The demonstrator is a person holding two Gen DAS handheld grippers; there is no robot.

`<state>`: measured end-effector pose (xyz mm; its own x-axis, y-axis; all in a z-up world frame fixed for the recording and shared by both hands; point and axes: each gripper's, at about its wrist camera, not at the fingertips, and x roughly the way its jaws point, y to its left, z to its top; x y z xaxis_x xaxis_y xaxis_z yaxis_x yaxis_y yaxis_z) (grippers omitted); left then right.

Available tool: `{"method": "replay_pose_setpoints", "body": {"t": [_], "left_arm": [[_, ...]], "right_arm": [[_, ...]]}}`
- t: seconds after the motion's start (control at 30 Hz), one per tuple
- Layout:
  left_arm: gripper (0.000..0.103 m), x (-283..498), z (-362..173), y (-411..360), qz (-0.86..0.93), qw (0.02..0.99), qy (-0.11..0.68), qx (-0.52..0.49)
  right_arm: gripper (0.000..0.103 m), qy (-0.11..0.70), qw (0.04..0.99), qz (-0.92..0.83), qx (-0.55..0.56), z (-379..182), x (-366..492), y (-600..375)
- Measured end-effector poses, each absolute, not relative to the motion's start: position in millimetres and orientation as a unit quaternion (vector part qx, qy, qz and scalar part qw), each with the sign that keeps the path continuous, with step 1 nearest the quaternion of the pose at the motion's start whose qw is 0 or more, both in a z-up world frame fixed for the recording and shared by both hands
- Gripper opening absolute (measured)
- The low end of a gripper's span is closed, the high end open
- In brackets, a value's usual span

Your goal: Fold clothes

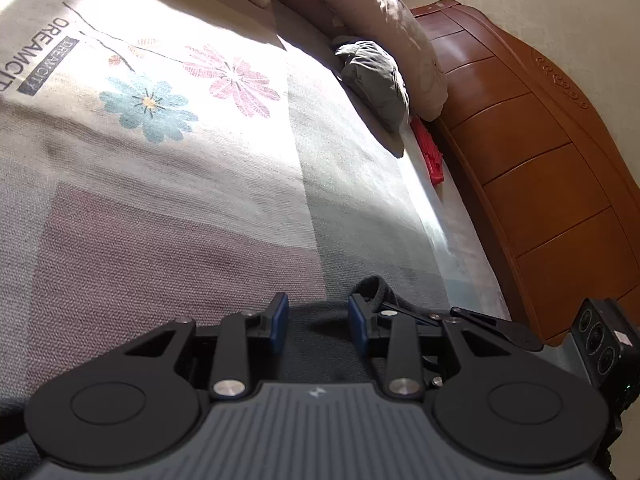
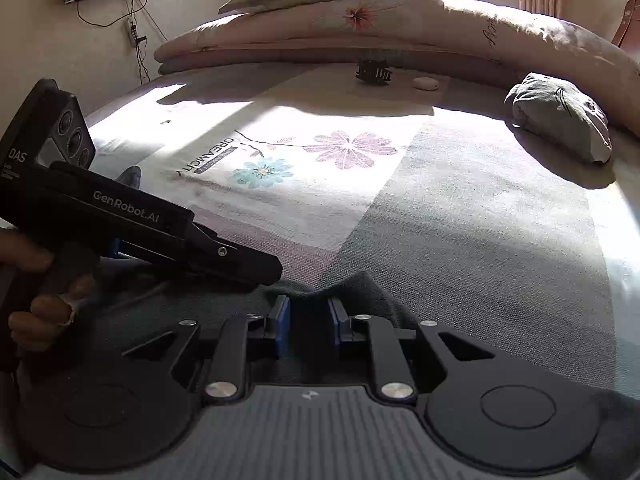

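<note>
while both cameras look low across the bed, i see the dark grey garment (image 2: pixel 352 284) lying on the near part of the sheet (image 1: pixel 168 208), right under and ahead of my two tools. on my left gripper (image 1: pixel 318 320) the blue pads (image 1: pixel 280 322) stand apart, with dark cloth showing in the gap between them; a thick rolled edge of the garment (image 1: pixel 374 286) curls up just beside the right-hand pad, touching it as far as i can tell. on my right gripper (image 2: pixel 308 326) the blue pads (image 2: pixel 282 326) also stand apart, though closer to one another, and a raised peak of the dark cloth sits just ahead of their tips; i cannot tell whether cloth is pinched there.

from the right wrist view the left tool comes in from the left side, its black body marked with white lettering, its nose lying down on the garment, and a hand (image 2: pixel 44 300) wraps the grip below it.

farther off, the sheet carries a printed blue flower (image 1: pixel 148 106) and a pink flower (image 1: pixel 236 80) in a bright sun patch. a folded grey bundle (image 2: pixel 560 124) rests near a rolled quilt (image 2: pixel 460 28), well apart from my tools. a small white object (image 2: pixel 425 83) and a black clip-like thing (image 2: pixel 374 70) lie by the quilt. a red item (image 1: pixel 430 152) sits at the bed's edge against the wooden headboard (image 1: pixel 532 160).
</note>
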<state>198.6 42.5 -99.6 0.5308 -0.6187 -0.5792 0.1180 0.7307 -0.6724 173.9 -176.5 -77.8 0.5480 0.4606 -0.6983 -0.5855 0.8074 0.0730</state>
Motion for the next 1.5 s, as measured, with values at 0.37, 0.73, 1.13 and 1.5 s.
{"method": "replay_pose_setpoints", "body": {"t": [0.37,0.73,1.13,1.5], "left_arm": [[0.038,190.8,-62.5,41.5,-0.222,0.86,0.406,-0.217],[0.047,144.3,-32.9,16.4,-0.257,0.877,0.399,-0.067],[0.051,95.9,-60.9,-2.1,-0.228,0.881,0.413,0.034],[0.056,84.9,-41.6,1.6,-0.207,0.891,0.404,-0.007]], "right_arm": [[0.023,0.359,0.886,0.294,-0.022,-57.6,173.6,-202.2],[0.022,0.38,0.889,0.256,-0.006,-75.0,191.3,-199.7],[0.059,0.377,0.895,0.239,-0.027,-56.8,80.8,-244.8],[0.069,0.373,0.916,0.126,0.072,-68.2,36.1,-317.6]]}}
